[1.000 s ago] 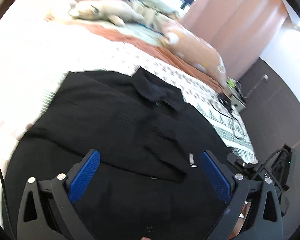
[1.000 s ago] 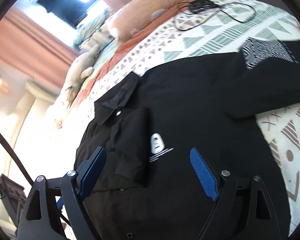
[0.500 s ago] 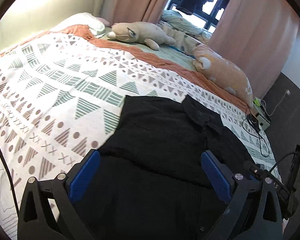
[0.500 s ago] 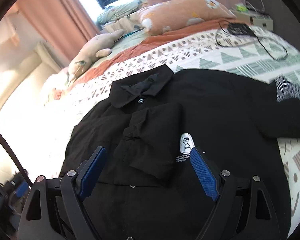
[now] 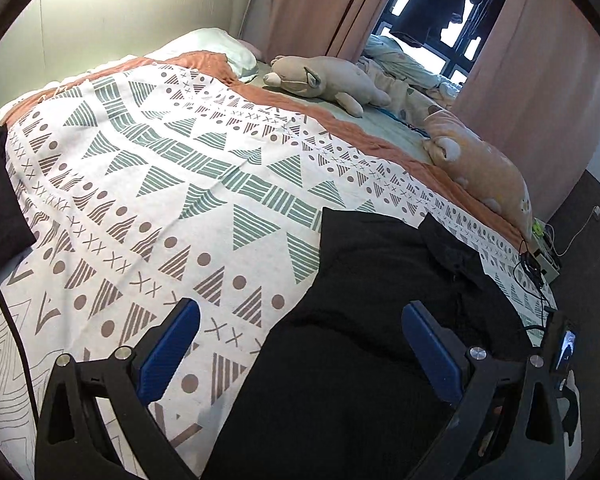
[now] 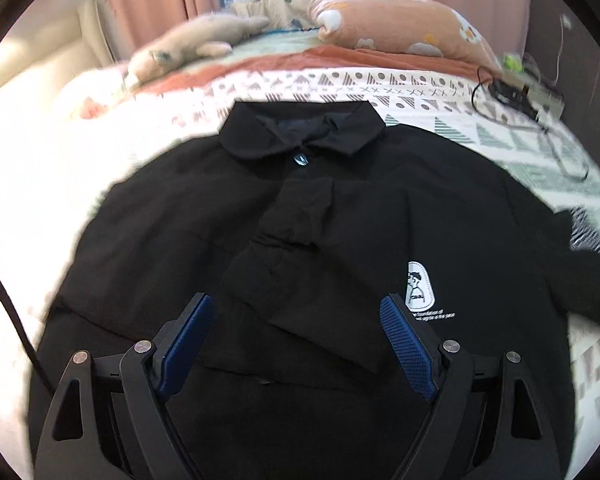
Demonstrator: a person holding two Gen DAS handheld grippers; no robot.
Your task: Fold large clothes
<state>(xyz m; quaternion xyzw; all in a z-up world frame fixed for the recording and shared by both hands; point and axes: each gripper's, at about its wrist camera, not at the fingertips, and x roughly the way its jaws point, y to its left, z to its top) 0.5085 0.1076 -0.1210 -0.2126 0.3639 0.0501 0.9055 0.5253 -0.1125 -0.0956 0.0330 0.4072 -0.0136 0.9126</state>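
Right gripper [image 6: 296, 332] hangs over the black shirt [image 6: 340, 216], jaws spread wide, nothing between the blue pads but cloth below them. The shirt lies flat on the patterned bedspread [image 6: 420, 80], collar [image 6: 300, 132] straight ahead of the fingers, and a folded-in sleeve [image 6: 296, 264] lies between the fingers and a little beyond them. A white chest logo [image 6: 418, 288] sits just beyond the right-hand pad. Off to the far right the other sleeve runs out toward the bedspread's edge; the cloth there is blurred.

Over to the left gripper [image 5: 300, 344], also wide open and empty, straddling the shirt's left edge [image 5: 284, 320]: bare bedspread under its left finger, black fabric under the right. Plenty of open bedspread ahead and to the left. Two plush toys [image 5: 328, 80] lie far ahead along the bed's far side.
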